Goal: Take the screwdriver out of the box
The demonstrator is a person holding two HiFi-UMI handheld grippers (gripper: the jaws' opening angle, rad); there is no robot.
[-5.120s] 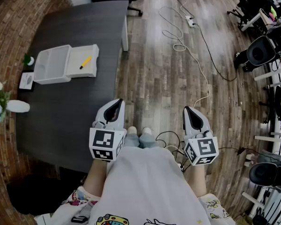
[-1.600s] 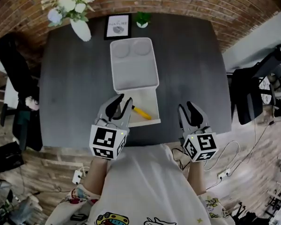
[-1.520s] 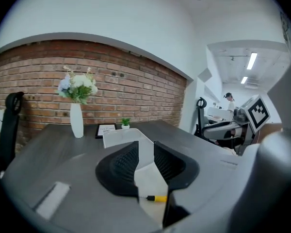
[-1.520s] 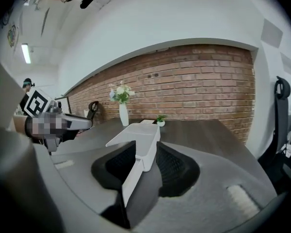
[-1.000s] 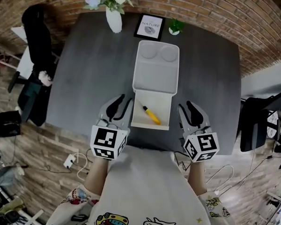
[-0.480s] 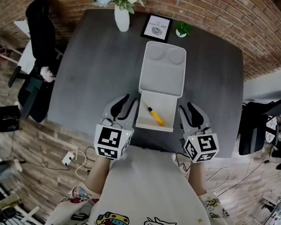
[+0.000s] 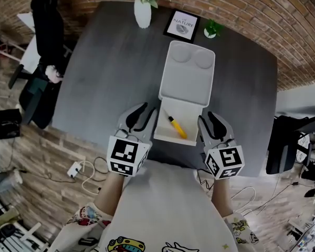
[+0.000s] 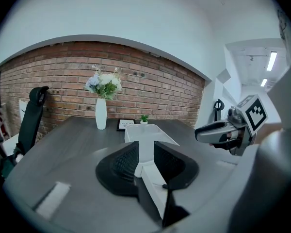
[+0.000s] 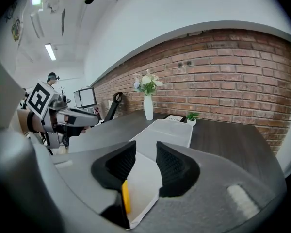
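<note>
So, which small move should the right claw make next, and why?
Probably ease the right claw inward and down toward the yellow screwdriver: its jaws stand apart and empty beside the open box, and the screwdriver lies loose inside.

Yellow screwdriver [image 7: 177, 127] in open white box [image 7: 192, 116], between left gripper [image 7: 139, 114] and right gripper [image 7: 210, 121]

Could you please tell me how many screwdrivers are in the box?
1: the yellow screwdriver lies diagonally on the floor of the open box, near its middle. No other shows in any view.
</note>
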